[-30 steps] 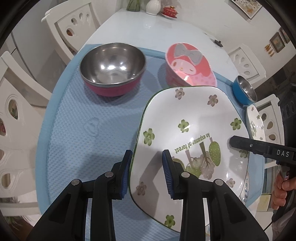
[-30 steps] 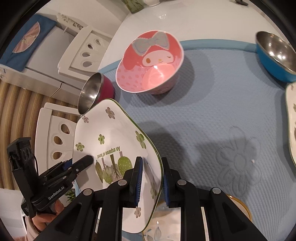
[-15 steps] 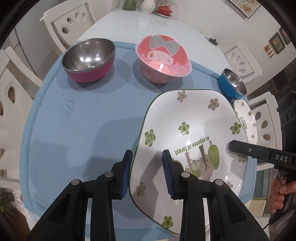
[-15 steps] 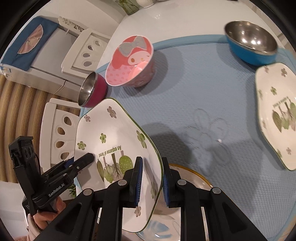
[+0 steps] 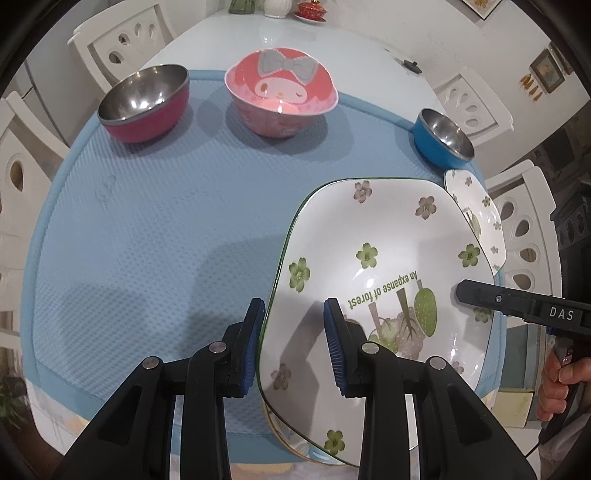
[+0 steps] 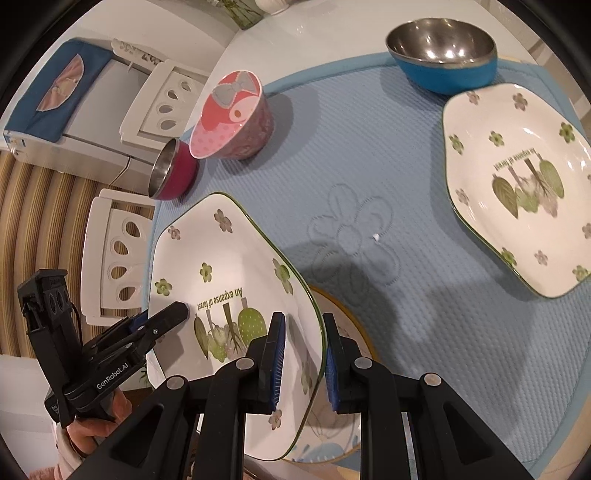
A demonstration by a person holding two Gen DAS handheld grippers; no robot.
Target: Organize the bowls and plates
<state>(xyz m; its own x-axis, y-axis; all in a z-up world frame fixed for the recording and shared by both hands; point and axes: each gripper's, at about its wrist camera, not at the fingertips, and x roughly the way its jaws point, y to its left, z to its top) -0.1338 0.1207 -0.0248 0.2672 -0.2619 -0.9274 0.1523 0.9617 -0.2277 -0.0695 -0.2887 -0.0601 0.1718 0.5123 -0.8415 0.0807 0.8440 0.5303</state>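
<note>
A white floral plate [image 5: 384,266] [image 6: 221,280] is held above the blue mat. My left gripper [image 5: 293,339] straddles its left rim, one finger above and one below. My right gripper [image 6: 303,354] is shut on its opposite rim. It hangs over a gold-rimmed plate [image 6: 354,325] at the mat's near edge. A second floral plate [image 6: 517,184] [image 5: 480,218] lies on the right. A pink cartoon bowl [image 5: 280,96] [image 6: 232,114], a magenta steel bowl [image 5: 146,101] [image 6: 171,170] and a blue steel bowl [image 5: 443,138] [image 6: 443,51] stand along the far side.
The blue mat [image 5: 147,240] covers a white table [image 5: 295,40]. White chairs [image 5: 122,40] stand around it. Small jars and a red dish [image 5: 312,7] sit at the far end. A cabinet with a blue cloth [image 6: 55,85] stands beyond the table.
Both grippers have carried the floral plate back toward the mat's near edge, over the gold-rimmed plate. The bowls now look farther away, and the second floral plate has come into fuller view.
</note>
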